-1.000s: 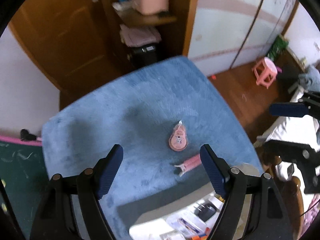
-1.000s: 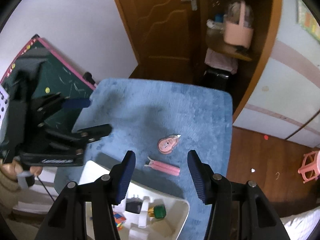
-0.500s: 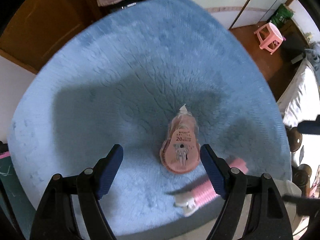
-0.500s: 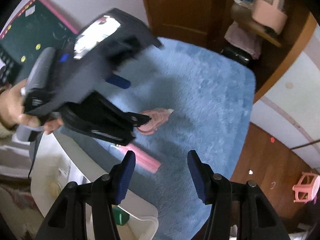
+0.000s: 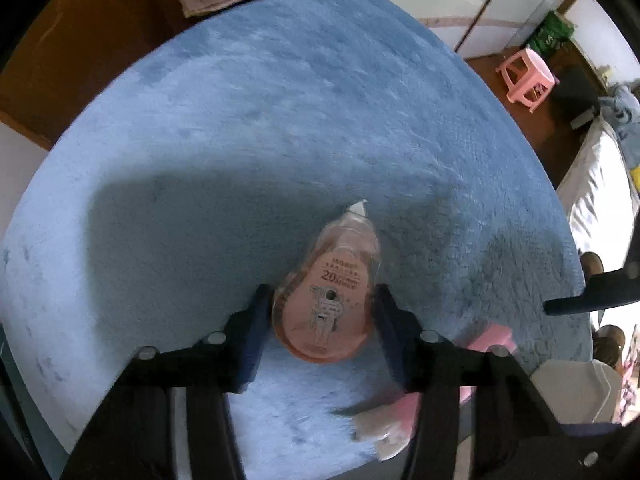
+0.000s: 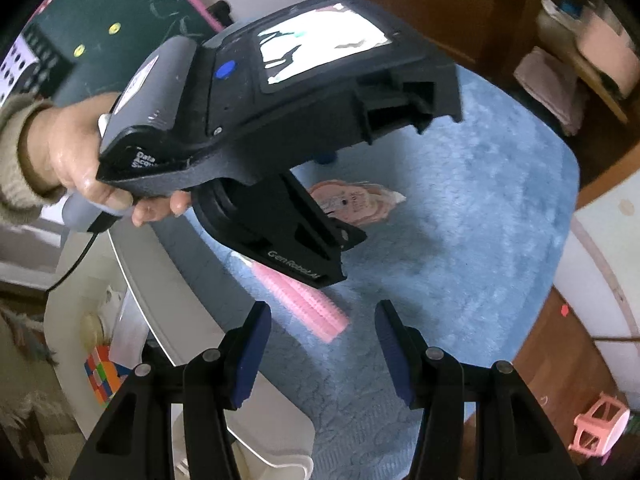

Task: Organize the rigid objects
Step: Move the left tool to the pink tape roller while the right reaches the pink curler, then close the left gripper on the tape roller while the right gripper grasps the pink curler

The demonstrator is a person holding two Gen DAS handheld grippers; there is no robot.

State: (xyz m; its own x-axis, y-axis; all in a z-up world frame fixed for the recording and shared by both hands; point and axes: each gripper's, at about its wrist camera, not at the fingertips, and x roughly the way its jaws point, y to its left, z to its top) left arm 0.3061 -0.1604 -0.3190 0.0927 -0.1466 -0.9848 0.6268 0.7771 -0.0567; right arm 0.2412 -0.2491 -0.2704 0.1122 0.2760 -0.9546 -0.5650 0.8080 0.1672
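A: Containers first. White bin [image 6: 160, 280] at the near-left edge of the blue plush worktop [image 5: 280, 120], rim touching it. Inside: one multicoloured puzzle cube [image 6: 102, 376] against the left wall, plus pale white bits, too blurred to name.

B: Noted. Task pieces?

A: Pink correction tape [image 5: 336, 272] lying flat on the worktop, white tip pointing away. Left gripper [image 5: 324, 308] pointing straight down over it, fingers [image 5: 260, 320] just closed in, narrow, pads pressed on both sides of the round body. Pink ribbed stick [image 6: 312, 308] lying near it, towards the bin.

B: Right side?

A: Right gripper [image 6: 322, 340] above the stick's near end, fingers [image 6: 252, 344] moderately apart, nothing between them, not touching.

B: Hidden or doubtful?

A: Far half of the stick and part of the tape covered by the left gripper's body in the right wrist view; hand [image 6: 76, 152] wrapped round its handle. Stick smeared and cut by a finger in the left wrist view. Bin's near end hidden behind the right fingers
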